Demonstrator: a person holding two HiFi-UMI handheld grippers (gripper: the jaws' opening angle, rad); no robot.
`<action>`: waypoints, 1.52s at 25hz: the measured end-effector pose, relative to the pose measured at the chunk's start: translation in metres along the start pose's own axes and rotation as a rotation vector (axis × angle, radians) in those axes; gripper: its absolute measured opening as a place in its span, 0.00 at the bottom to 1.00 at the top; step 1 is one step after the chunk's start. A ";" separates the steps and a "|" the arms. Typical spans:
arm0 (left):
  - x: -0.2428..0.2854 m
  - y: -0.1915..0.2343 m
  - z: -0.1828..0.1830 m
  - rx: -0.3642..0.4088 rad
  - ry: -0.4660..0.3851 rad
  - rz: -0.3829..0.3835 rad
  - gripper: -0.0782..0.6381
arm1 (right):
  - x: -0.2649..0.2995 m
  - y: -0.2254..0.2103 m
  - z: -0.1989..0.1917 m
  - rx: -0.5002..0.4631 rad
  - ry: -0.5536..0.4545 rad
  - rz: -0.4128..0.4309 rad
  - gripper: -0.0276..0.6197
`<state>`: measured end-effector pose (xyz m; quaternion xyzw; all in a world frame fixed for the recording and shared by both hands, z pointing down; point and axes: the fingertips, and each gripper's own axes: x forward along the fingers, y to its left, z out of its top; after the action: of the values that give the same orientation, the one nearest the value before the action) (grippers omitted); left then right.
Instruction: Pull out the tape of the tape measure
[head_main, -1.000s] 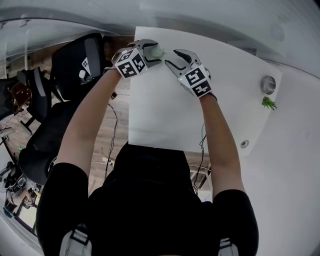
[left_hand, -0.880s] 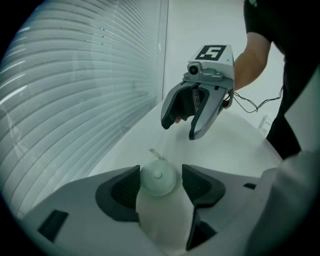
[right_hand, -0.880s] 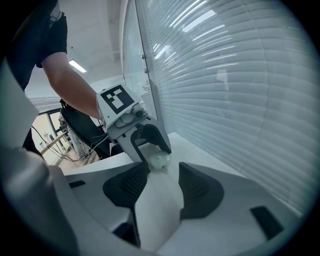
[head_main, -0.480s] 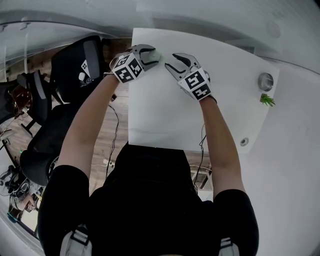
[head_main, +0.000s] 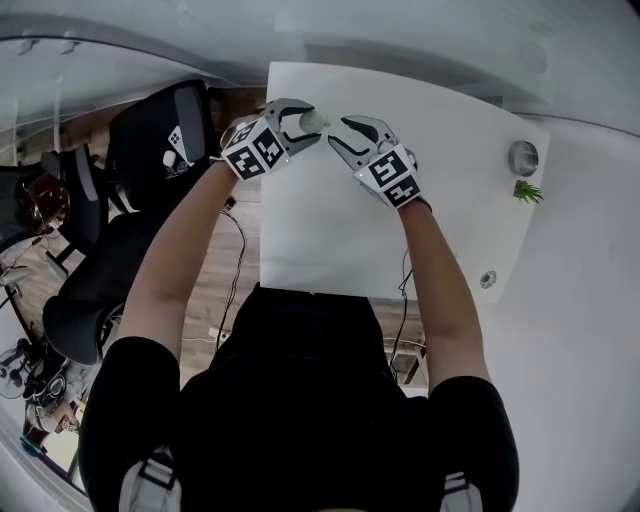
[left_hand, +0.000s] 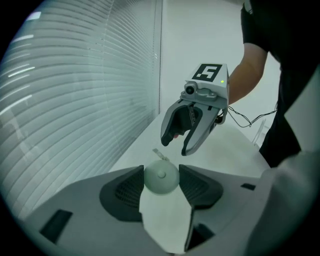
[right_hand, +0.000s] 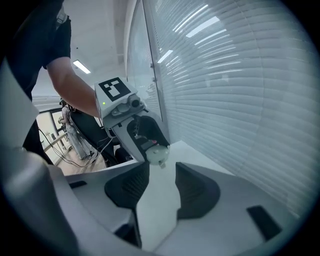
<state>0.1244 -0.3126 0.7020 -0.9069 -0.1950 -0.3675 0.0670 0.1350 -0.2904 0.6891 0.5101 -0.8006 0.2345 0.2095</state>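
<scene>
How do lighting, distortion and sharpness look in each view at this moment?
Head view: strong fisheye curves the table edges; light even, no harsh shadows. Left gripper view: black vignette corners; tape measure in focus. Right gripper view: bright light streaks glare on the blinds; same vignette.

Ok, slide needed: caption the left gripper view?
Left gripper holds round tape measure; right gripper, empty jaws closing, faces its tab.

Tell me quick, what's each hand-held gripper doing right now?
Left hand-held gripper: closed on the round tape measure.
Right hand-held gripper: open, jaws closing, nothing between them yet.
</scene>
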 end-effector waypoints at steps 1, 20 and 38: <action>-0.004 -0.004 0.004 0.004 -0.004 -0.002 0.43 | -0.003 0.003 0.004 0.001 -0.009 0.001 0.30; -0.059 -0.073 0.046 0.052 -0.036 -0.009 0.43 | -0.048 0.070 0.026 -0.050 -0.050 0.040 0.21; -0.084 -0.120 0.057 0.019 0.013 0.010 0.43 | -0.085 0.119 0.029 -0.087 -0.022 0.069 0.06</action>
<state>0.0576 -0.2136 0.6001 -0.9047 -0.1933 -0.3713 0.0788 0.0569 -0.2027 0.5978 0.4751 -0.8294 0.2008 0.2146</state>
